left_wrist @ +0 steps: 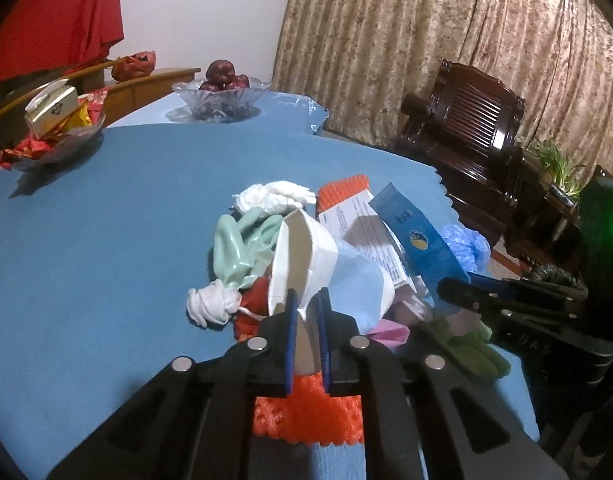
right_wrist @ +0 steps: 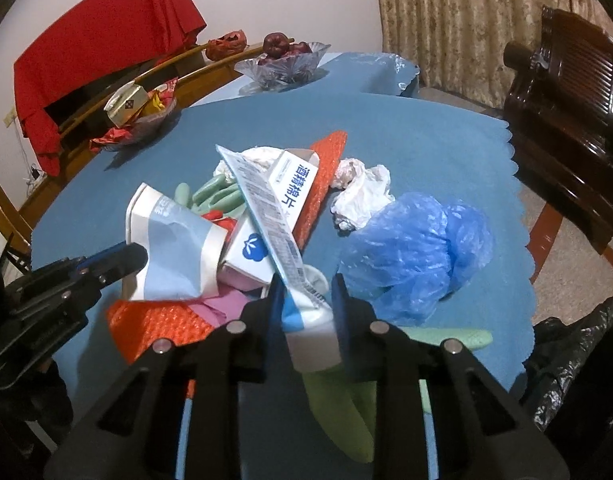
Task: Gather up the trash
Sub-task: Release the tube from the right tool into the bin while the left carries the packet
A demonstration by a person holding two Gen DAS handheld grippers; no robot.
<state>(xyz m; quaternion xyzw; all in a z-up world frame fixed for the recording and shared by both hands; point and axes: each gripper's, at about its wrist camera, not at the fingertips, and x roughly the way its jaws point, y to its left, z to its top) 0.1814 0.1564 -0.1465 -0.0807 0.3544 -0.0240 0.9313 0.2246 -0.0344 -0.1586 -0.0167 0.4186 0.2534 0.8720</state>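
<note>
A heap of trash lies on the blue table mat (left_wrist: 106, 220). My left gripper (left_wrist: 306, 312) is shut on a crushed white-and-blue paper cup (left_wrist: 302, 256), which also shows in the right wrist view (right_wrist: 174, 248). My right gripper (right_wrist: 306, 300) is shut on a white-and-blue box (right_wrist: 306, 320) with a long blue carton (right_wrist: 262, 216) leaning over it. The right gripper also shows in the left wrist view (left_wrist: 458, 292). Around them lie a mint glove (left_wrist: 242, 244), orange bubble wrap (left_wrist: 306, 412), white tissue (right_wrist: 362, 192) and a blue plastic bag (right_wrist: 418, 248).
A glass bowl of red fruit (left_wrist: 222, 96) and a dish of snack packets (left_wrist: 54, 128) stand at the mat's far side. A dark wooden chair (left_wrist: 470, 128) stands to the right. A black bin bag (right_wrist: 578, 360) hangs at the near right edge.
</note>
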